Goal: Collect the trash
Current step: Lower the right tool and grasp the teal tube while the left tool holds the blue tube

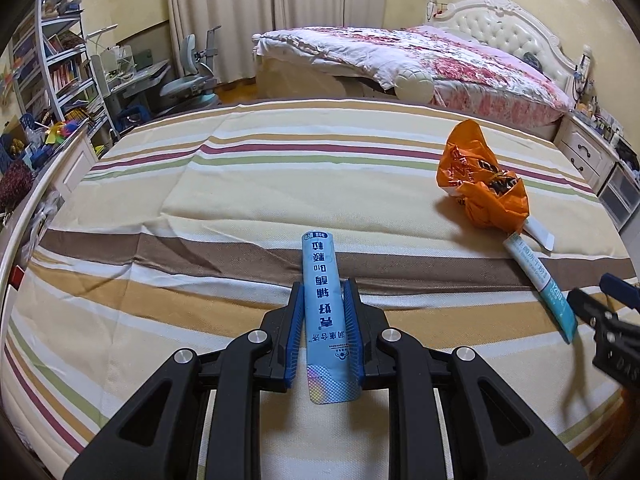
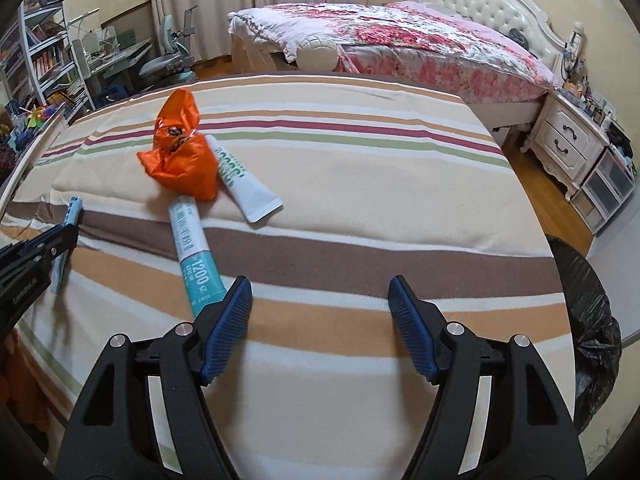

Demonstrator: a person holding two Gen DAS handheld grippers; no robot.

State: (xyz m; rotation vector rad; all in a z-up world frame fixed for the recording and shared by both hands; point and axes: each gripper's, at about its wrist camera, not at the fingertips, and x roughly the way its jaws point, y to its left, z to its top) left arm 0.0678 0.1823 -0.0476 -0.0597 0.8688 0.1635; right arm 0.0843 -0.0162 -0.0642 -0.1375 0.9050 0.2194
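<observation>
Blue sachet (image 1: 323, 312) clamped lengthwise in the left tongs (image 1: 323, 320) above the striped bed (image 1: 240, 184); orange wrapper (image 2: 182, 152), teal tube (image 2: 196, 252) and white tube (image 2: 244, 184) remain uncollected, right tongs (image 2: 320, 320) wide and empty, black-lined bin (image 2: 592, 320) beyond the bed's right edge.

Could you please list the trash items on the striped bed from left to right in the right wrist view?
Light blue sachet held by the left gripper → crumpled orange plastic bag → white-and-green tube.
</observation>
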